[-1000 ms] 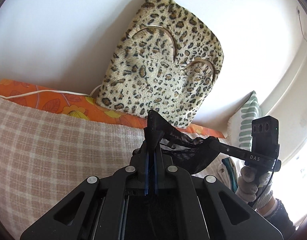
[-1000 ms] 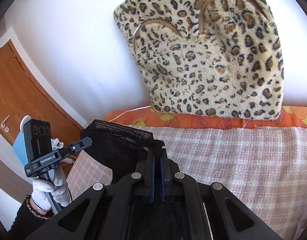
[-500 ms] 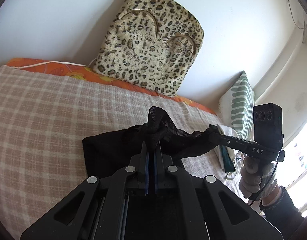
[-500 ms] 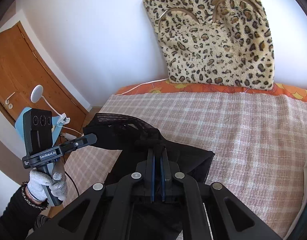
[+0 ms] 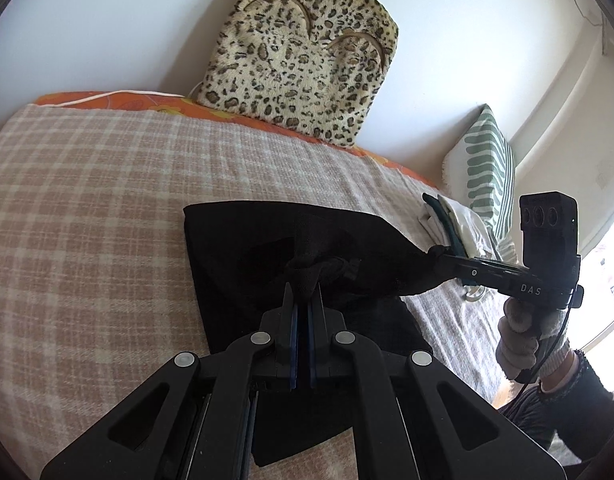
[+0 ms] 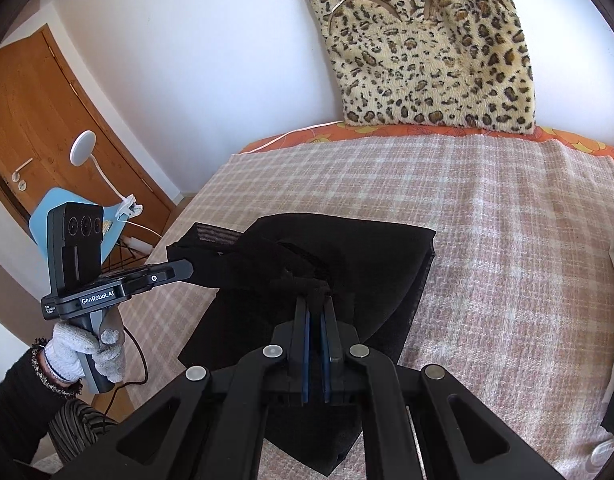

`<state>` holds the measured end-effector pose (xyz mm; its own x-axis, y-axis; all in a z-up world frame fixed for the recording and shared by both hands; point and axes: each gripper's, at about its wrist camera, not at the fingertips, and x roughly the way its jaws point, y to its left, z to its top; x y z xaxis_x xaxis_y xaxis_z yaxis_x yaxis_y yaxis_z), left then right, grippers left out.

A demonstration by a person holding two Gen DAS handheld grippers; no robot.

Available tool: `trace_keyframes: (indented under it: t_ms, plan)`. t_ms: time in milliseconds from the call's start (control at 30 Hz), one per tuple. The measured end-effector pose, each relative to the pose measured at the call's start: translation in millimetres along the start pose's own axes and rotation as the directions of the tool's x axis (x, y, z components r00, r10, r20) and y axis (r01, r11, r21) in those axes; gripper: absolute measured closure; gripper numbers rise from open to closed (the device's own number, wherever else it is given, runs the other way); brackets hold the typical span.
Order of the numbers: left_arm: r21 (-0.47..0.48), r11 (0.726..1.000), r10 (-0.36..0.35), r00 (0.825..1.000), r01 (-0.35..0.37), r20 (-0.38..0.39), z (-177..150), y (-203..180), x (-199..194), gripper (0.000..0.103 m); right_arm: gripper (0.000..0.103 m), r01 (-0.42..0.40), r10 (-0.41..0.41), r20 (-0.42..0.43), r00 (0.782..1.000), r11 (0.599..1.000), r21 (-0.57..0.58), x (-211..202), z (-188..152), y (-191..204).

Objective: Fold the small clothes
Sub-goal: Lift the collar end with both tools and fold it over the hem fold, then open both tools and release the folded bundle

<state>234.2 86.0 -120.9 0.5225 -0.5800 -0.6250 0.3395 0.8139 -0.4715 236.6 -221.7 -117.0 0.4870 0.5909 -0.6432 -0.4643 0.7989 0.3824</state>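
A small black garment [image 5: 243,248] lies partly on the checked blanket [image 5: 87,208]; it also shows in the right wrist view [image 6: 387,272]. My left gripper [image 5: 302,286] is shut on one bunched upper corner of it. My right gripper [image 6: 315,298] is shut on the other corner and also shows at the right of the left wrist view [image 5: 439,258]. The left gripper shows at the left of the right wrist view [image 6: 183,268]. Both hold the near edge just above the blanket, while the far part rests flat.
A leopard-print cushion [image 5: 303,60] leans on the wall at the bed's head. A pile of folded clothes [image 5: 455,224] and a green striped pillow [image 5: 487,164] lie at the right. A wooden door [image 6: 39,136] and a clip lamp [image 6: 83,152] stand left of the bed.
Both grippers have come down and tilted toward the bed with the garment. Its lower part now lies spread on the blanket instead of hanging in the air.
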Motion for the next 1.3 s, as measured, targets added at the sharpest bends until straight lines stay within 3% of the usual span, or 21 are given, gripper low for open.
trace_keyframes:
  t_ms: [333, 467, 567, 767, 833, 1000, 1100, 1300]
  plan:
    - [0.050, 0.997, 0.064, 0.996, -0.060, -0.064, -30.0, 12.0, -4.0, 0.101, 0.101, 0.020, -0.022, -0.021, 1.000, 0.995, -0.096, -11.6, -26.7, 19.5]
    - [0.109, 0.988, 0.121, 0.989, -0.111, -0.085, -37.3, 7.2, -5.5, 0.090, 0.101, 0.061, -0.065, -0.019, 0.998, 0.988, -0.142, -11.6, -33.4, 19.2]
    - [0.171, 0.973, 0.173, 0.980, -0.155, -0.097, -43.0, -0.1, -4.7, 0.090, 0.099, 0.073, -0.075, -0.007, 0.997, 0.985, -0.155, -14.1, -34.7, 16.1]
    - [0.330, 0.915, 0.274, 0.958, -0.234, -0.081, -56.7, -22.5, -5.9, 0.090, 0.094, 0.123, -0.129, -0.010, 0.992, 0.960, -0.252, -13.7, -42.3, 23.4]
    - [0.373, 0.890, 0.310, 0.948, -0.263, -0.071, -62.4, -27.1, -5.9, 0.088, 0.083, 0.139, -0.149, -0.011, 0.989, 0.945, -0.297, -14.5, -47.8, 28.8]
    - [0.407, 0.867, 0.341, 0.938, -0.287, -0.065, -72.5, -28.8, -5.6, 0.082, 0.081, 0.155, -0.171, -0.009, 0.985, 0.915, -0.372, -15.6, -60.3, 40.4]
    - [0.442, 0.849, 0.345, 0.937, -0.290, -0.049, -76.6, -37.1, -9.5, 0.082, 0.073, 0.173, -0.196, -0.016, 0.980, 0.898, -0.405, -11.9, -65.6, 45.6]
    - [0.566, 0.765, 0.377, 0.926, -0.306, -0.008, -87.1, -62.7, -5.4, 0.078, 0.062, 0.268, -0.296, 0.023, 0.955, 0.825, -0.497, -12.0, -75.1, 58.5]
